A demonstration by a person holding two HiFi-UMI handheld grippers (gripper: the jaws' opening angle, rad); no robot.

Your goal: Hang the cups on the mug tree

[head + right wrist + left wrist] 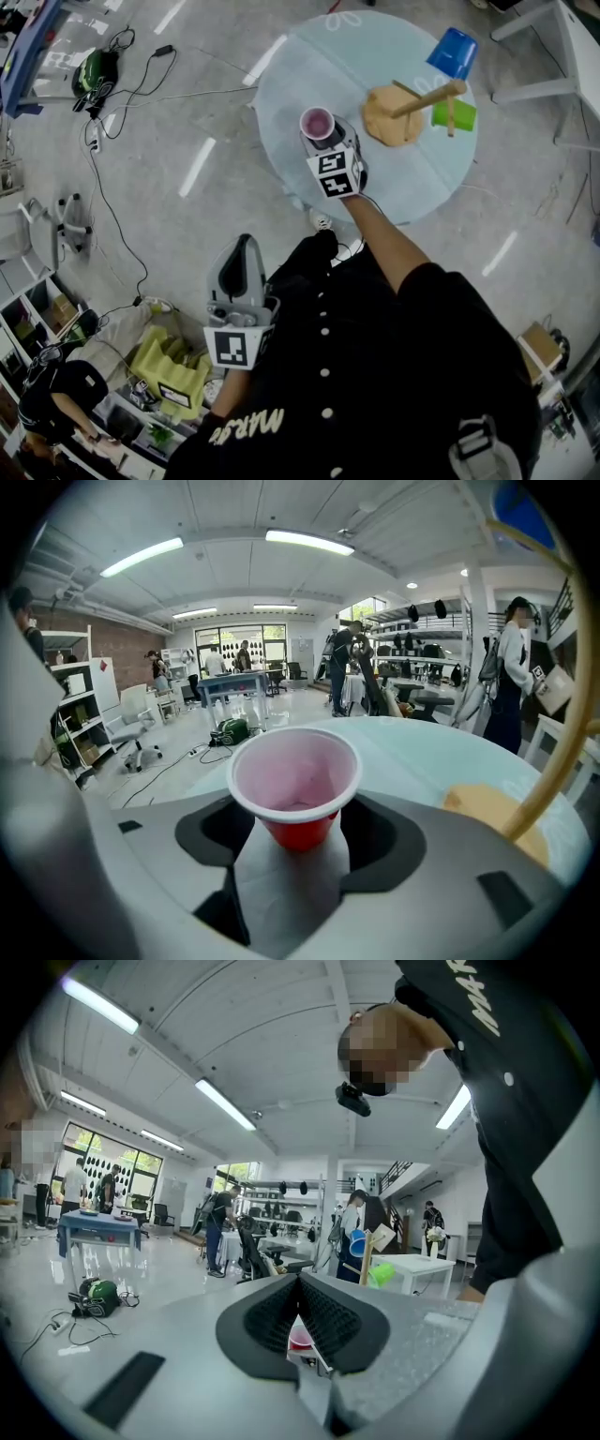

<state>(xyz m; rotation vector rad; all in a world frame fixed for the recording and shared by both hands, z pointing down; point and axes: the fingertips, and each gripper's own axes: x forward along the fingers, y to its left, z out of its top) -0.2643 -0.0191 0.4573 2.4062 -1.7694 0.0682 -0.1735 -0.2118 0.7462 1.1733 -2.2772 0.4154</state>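
Red cup [295, 794] stands upright on the tabletop [384, 183], between the pads of the right tongs [298, 841], which are apart and seemingly not touching it. Squeeze gently below the rim to avoid crushing it, then lift toward the mug tree [417, 105]. Left tongs [300, 1321] are closed, empty.

On the round pale table [291, 84], the red plastic cup [317, 123] stands between the right gripper's [322, 137] jaws, left of the wooden mug tree [412, 108].
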